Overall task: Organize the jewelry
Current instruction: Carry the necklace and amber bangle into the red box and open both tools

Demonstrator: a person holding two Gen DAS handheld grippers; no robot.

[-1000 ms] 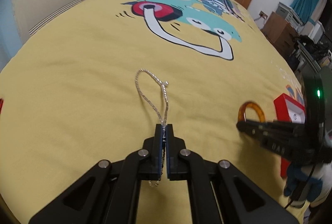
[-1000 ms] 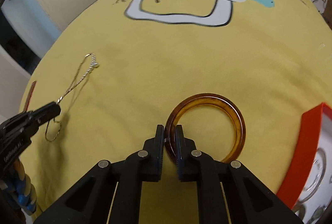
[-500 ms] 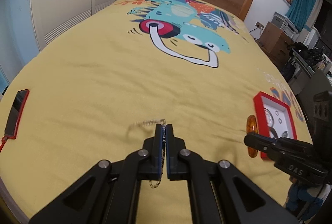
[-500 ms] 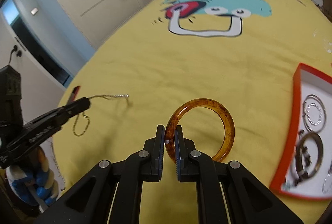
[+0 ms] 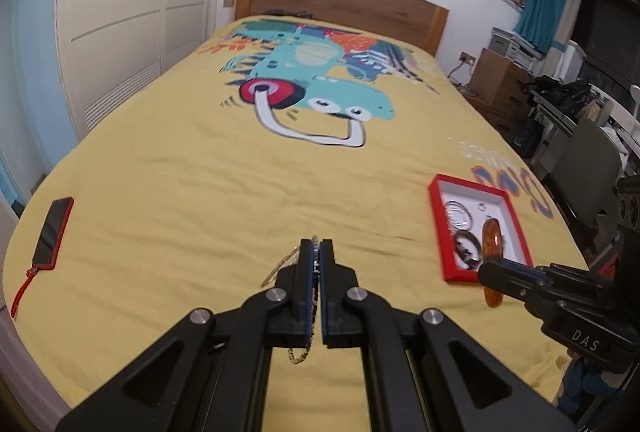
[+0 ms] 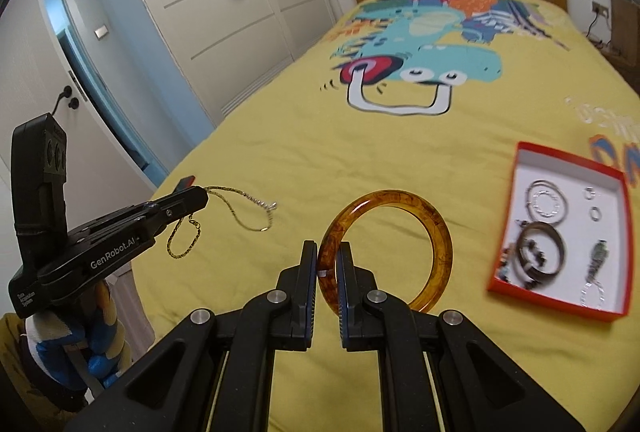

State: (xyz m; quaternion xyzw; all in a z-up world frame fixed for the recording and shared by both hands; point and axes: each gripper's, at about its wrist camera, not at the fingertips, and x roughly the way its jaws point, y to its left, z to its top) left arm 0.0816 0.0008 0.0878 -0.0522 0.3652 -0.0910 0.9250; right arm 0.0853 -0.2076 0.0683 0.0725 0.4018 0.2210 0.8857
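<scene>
Your left tongs (image 5: 316, 252) are clenched on the chain necklace (image 6: 240, 208), which dangles in the air above the yellow bed (image 5: 180, 200). Your right tongs (image 6: 327, 252) grasp the amber bangle (image 6: 400, 244) by its rim, also lifted clear. The red jewelry box (image 6: 616, 232) (already holding rings and bracelets) lies on the bed to the right.
</scene>
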